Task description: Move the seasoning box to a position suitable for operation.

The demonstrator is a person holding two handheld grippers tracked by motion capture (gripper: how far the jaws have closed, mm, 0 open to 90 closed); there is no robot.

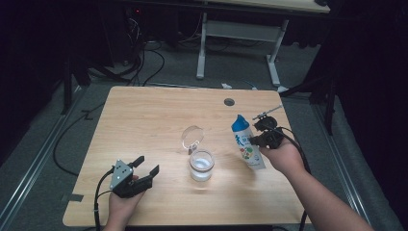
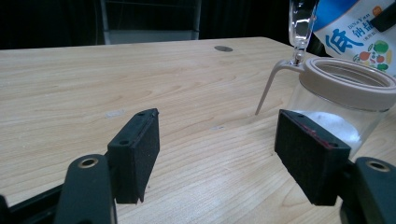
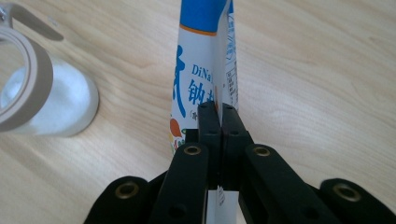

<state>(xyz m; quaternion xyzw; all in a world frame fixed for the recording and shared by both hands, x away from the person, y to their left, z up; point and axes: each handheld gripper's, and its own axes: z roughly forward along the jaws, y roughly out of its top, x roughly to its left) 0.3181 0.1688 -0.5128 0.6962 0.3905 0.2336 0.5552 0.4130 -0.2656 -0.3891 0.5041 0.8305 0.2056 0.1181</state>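
A blue-and-white printed pouch (image 1: 246, 144) stands tilted above the wooden table (image 1: 144, 120), right of centre. My right gripper (image 1: 255, 139) is shut on its thin edge. In the right gripper view the two jaws (image 3: 218, 112) press flat together on the pouch (image 3: 201, 60). A glass jar (image 1: 201, 165) with white powder in it stands at the table's middle, its clear hinged lid (image 1: 192, 137) raised. My left gripper (image 1: 147, 164) rests open near the front left, with nothing between its pads (image 2: 217, 126). The jar (image 2: 345, 88) stands just beyond its right jaw, apart from it.
A round cable hole (image 1: 229, 102) sits near the table's far edge. Behind the table stand the white legs of another desk (image 1: 202, 48), with cables on the floor (image 1: 144, 57). Bare wood lies across the left and far parts of the table.
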